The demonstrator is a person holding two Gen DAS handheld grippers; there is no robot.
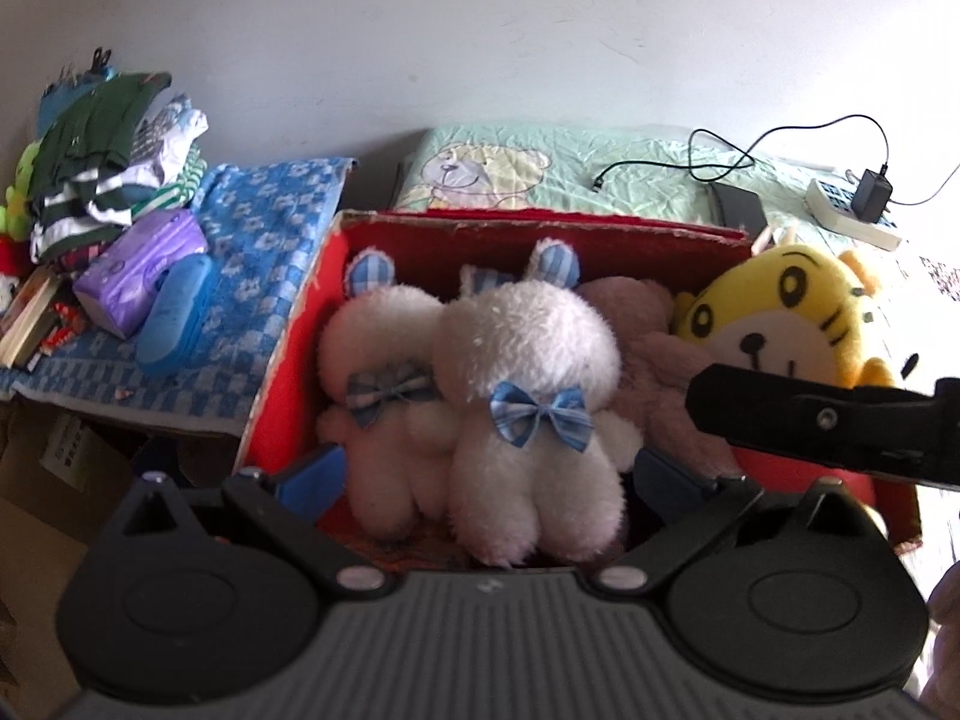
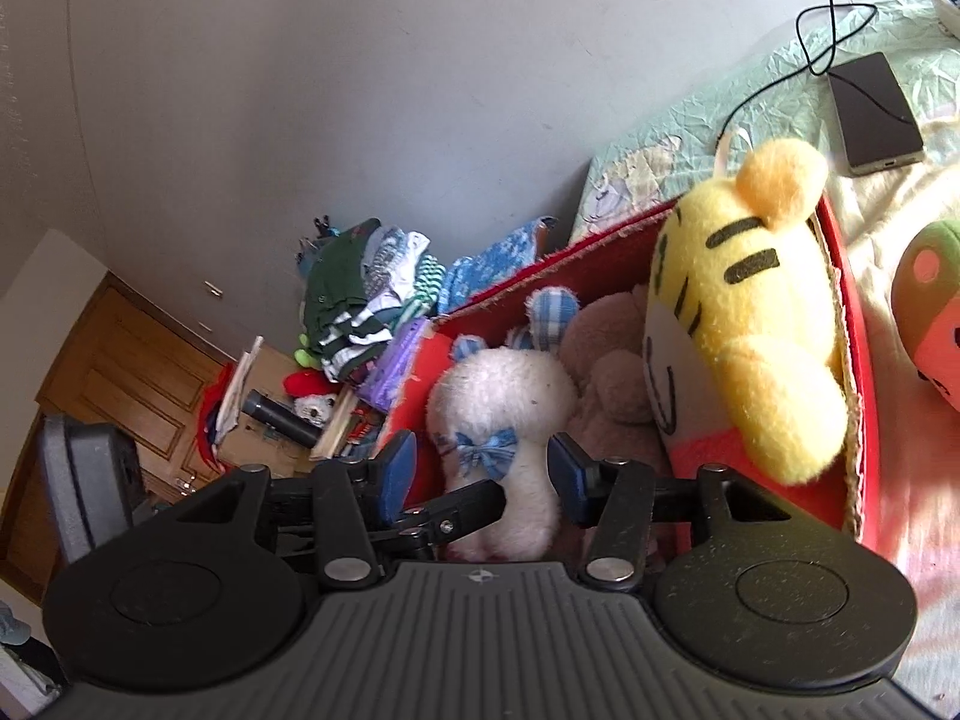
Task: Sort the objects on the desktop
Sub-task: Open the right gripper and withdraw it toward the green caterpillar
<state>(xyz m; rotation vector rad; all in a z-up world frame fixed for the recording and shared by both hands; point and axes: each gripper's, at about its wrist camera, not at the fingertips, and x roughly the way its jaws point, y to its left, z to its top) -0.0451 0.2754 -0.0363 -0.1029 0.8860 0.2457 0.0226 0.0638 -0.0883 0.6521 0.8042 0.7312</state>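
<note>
An open red box (image 1: 540, 222) (image 2: 600, 240) holds two white plush bunnies with blue bows, one in front (image 1: 528, 348) (image 2: 504, 384) and one to its left (image 1: 378, 348). Behind them lies a pink plush (image 1: 648, 348) (image 2: 606, 360), and a yellow tiger plush (image 1: 780, 312) (image 2: 756, 312) leans at the box's right end. My left gripper (image 1: 489, 471) hangs wide open over the bunnies' lower bodies, its blue pads clear of them. My right gripper (image 2: 483, 471) is open just above the box, over the front bunny. Its black finger (image 1: 810, 420) crosses the tiger in the left wrist view.
Left of the box, a blue checked cloth (image 1: 252, 276) carries folded clothes (image 1: 102, 168), a purple tissue pack (image 1: 138, 270) and a blue case (image 1: 174, 318). A phone (image 2: 876, 114), cable and power strip (image 1: 852, 210) lie on the green quilt (image 1: 600, 168). An orange-green plush (image 2: 930, 312) sits right.
</note>
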